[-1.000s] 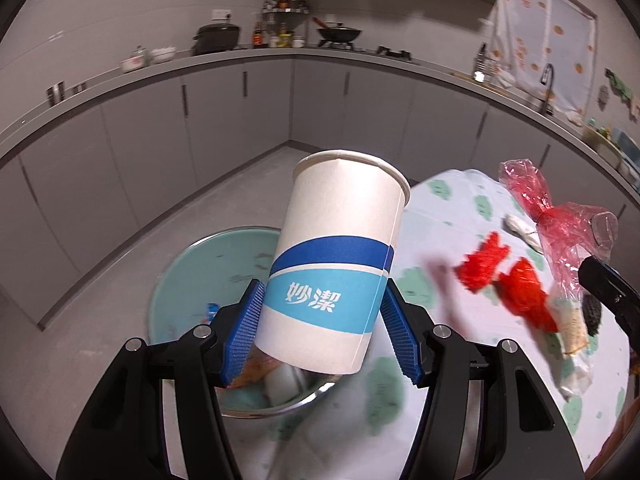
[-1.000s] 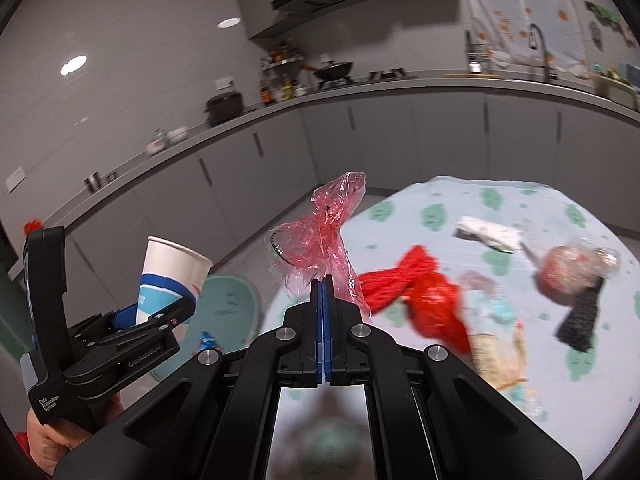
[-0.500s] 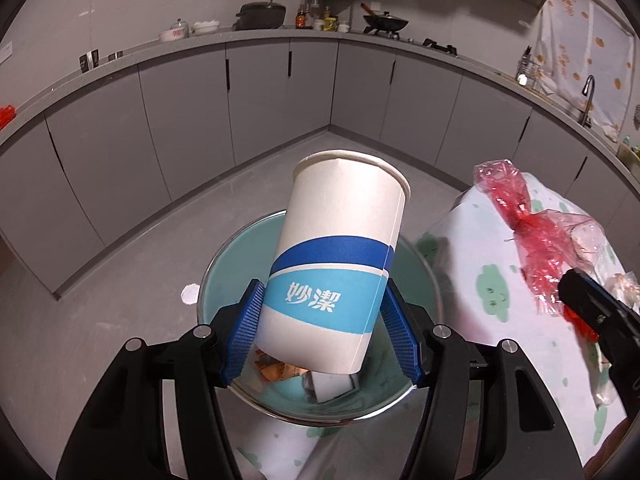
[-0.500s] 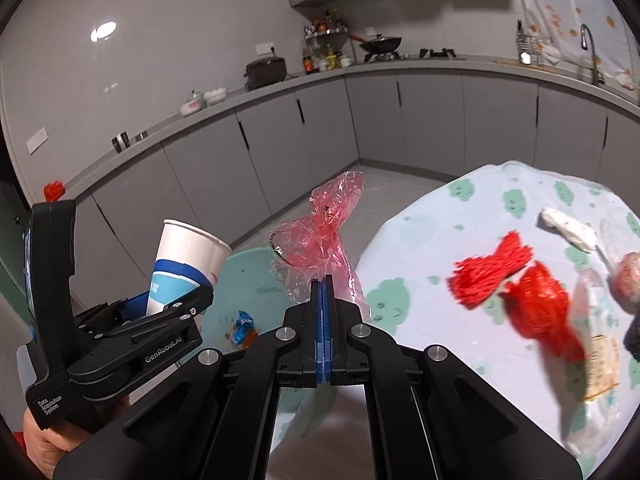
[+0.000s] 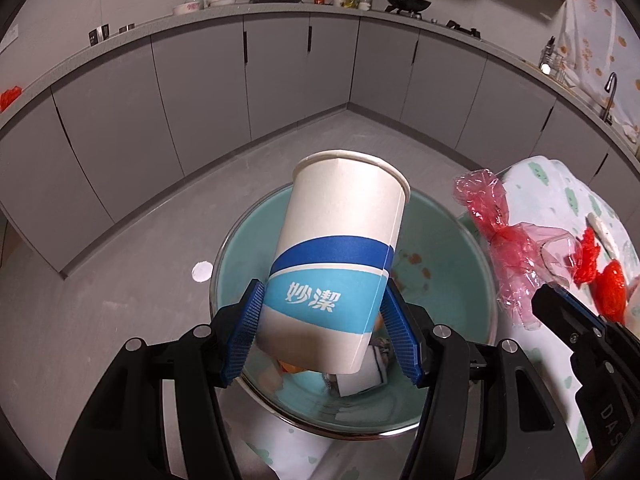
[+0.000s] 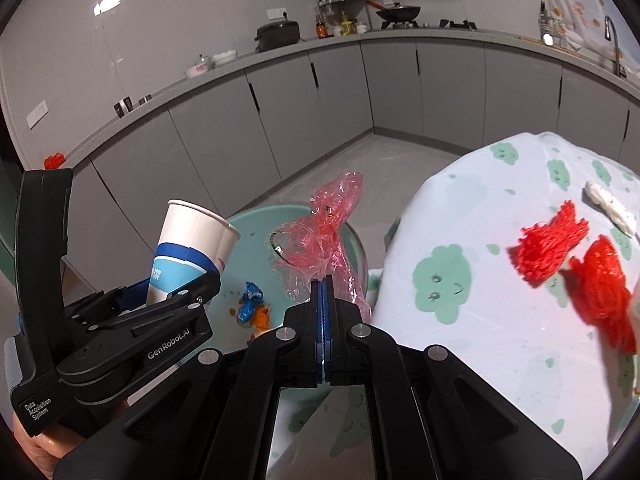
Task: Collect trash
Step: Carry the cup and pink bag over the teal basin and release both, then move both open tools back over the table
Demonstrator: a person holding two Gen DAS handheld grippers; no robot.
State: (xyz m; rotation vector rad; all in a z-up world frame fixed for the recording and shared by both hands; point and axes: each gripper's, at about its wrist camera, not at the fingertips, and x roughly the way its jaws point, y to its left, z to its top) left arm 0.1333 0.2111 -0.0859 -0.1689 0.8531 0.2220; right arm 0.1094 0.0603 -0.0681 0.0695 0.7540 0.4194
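My left gripper [image 5: 322, 334] is shut on a white paper cup with blue bands [image 5: 340, 264] and holds it above a round teal trash bin [image 5: 452, 248] on the floor. The cup [image 6: 190, 248] also shows in the right wrist view. My right gripper [image 6: 325, 288] is shut on a crumpled pink plastic wrapper [image 6: 324, 240], held over the bin's rim [image 6: 362, 256] beside the table. The wrapper [image 5: 508, 248] also shows in the left wrist view. Several bits of trash [image 6: 252, 308] lie inside the bin.
A round table with a pale green-patterned cloth [image 6: 480, 320] stands right of the bin. On it lie red mesh pieces [image 6: 552, 248], a red lump [image 6: 604, 284] and a white scrap [image 6: 610, 208]. Grey kitchen cabinets [image 5: 280, 72] line the walls behind.
Both grippers have moved left, from over the table to over the bin. The cup and the pink wrapper stay gripped.
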